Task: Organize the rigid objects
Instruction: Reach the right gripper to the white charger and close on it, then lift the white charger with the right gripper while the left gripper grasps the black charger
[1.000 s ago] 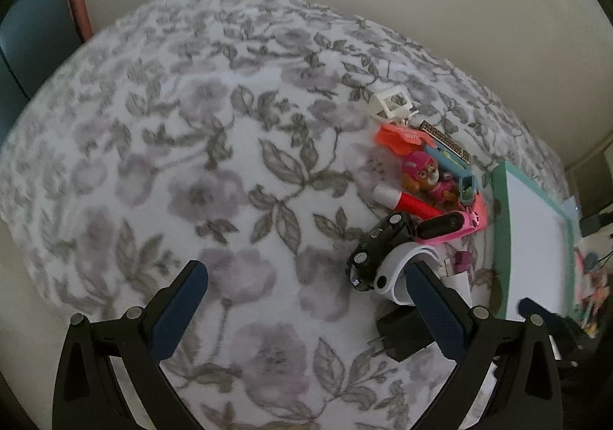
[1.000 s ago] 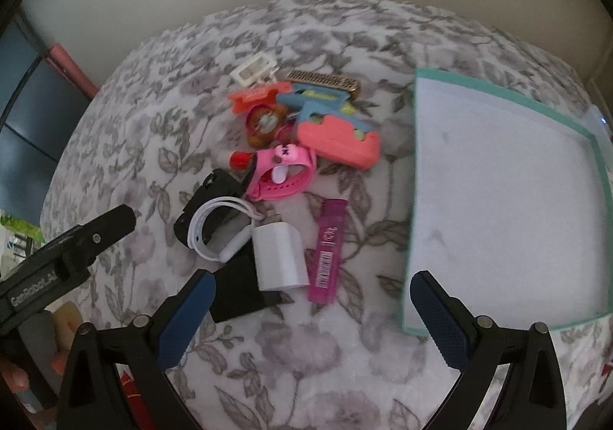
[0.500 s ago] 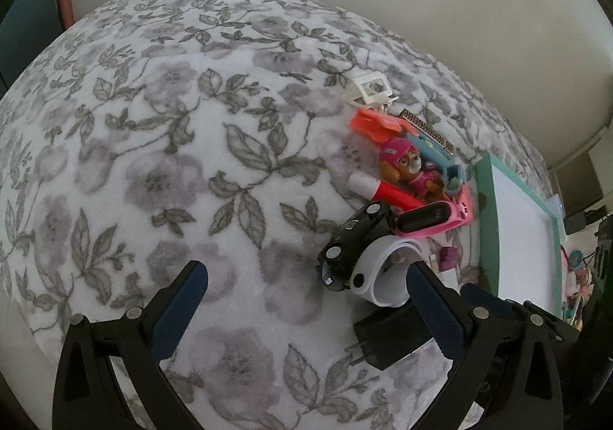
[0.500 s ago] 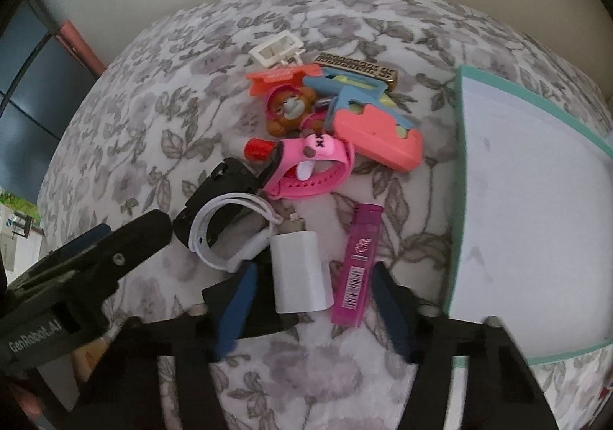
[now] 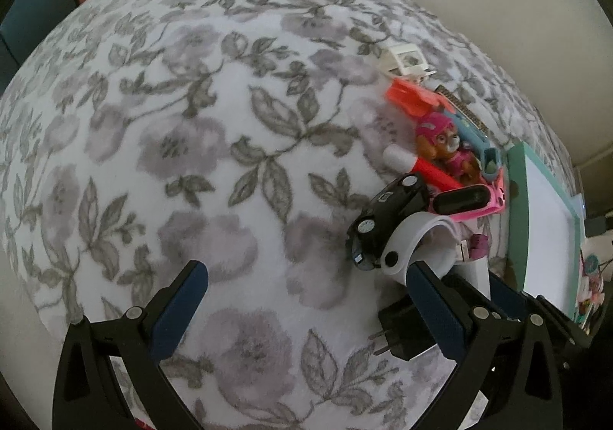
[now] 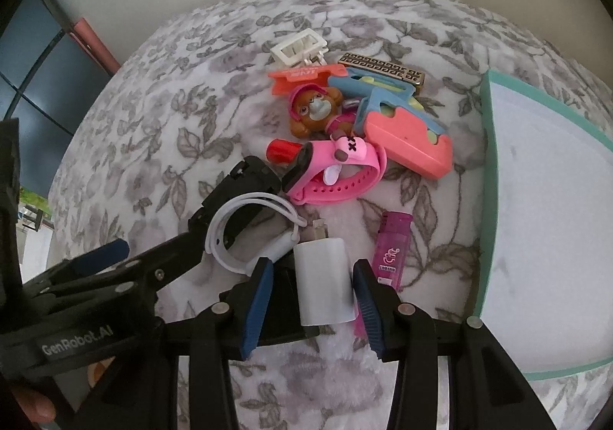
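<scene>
Landmark for this report: the white charger, a small block lying on the floral blanket, at the near end of the clutter.

Left of the charger: the left gripper hangs over bare blanket, its jaws spread wide with nothing between them. Its right finger stands just beside a black plug and a coiled white cable. It is the farther of the two from the charger.

At the charger: the right gripper straddles it, one blue pad on each long side. The jaws are closing. A thin gap shows on the left side; on the right the pad looks very close or touching, and I cannot say firmly that either presses. Judged not yet gripped. The charger's long axis runs along the fingers' line, toward the pile, with its port end and cable connector pointing away from the gripper. The squeeze thus falls across its short width, which suits a firm hold.

Right of the charger: a pink lighter lies just beside it, parallel, partly under the right finger; risk of it being caught or nudged. Farther right, well apart, sits the green-rimmed tray, empty, the probable destination.
</scene>
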`<state>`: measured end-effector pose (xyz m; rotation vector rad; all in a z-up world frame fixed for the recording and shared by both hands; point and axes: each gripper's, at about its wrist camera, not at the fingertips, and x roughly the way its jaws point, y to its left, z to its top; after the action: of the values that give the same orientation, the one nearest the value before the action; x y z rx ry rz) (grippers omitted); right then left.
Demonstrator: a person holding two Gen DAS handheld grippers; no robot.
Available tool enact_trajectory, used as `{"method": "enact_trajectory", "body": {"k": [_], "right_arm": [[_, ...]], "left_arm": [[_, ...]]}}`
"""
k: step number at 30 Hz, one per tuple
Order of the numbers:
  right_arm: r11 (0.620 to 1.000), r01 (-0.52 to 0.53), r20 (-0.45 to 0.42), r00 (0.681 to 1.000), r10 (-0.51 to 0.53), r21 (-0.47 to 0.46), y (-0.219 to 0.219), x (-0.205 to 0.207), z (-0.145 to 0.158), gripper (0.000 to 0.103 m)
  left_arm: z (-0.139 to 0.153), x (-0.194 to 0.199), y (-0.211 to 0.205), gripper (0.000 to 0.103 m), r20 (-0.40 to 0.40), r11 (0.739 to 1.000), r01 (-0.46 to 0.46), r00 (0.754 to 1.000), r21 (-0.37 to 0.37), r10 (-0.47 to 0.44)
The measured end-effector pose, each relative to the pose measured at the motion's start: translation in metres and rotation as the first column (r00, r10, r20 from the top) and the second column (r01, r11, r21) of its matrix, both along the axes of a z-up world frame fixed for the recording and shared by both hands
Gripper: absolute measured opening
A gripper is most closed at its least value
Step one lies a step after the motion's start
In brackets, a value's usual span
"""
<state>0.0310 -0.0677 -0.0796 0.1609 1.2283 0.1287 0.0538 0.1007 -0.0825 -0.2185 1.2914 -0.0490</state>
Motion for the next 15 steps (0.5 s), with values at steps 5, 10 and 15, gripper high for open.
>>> {"method": "enact_trajectory", "body": {"k": [5, 10, 15], "right_arm": [[1.0, 0.004, -0.001, 1.0, -0.004, 0.005, -0.001, -0.003, 0.002, 0.036], [0.999, 0.02, -0.013, 1.0, -0.02, 0.036, -0.008, -0.01, 0.003, 0.034], [0.999, 0.018, -0.019, 1.0, -0.017, 0.035, -0.011, -0.018, 0.005, 0.033]], "left_arm": [[0.0, -0.001, -0.001, 0.103, -0.038, 1.0, -0.021, 0.999, 0.02, 0.022], [0.007, -0.003, -0.016, 0.103, -0.055, 1.0, 0.0, 0.999, 0.031, 0.001], [0.009, -0.002, -0.034, 0.103, -0.083, 1.0, 0.01, 0.997, 0.028, -0.008]]}}
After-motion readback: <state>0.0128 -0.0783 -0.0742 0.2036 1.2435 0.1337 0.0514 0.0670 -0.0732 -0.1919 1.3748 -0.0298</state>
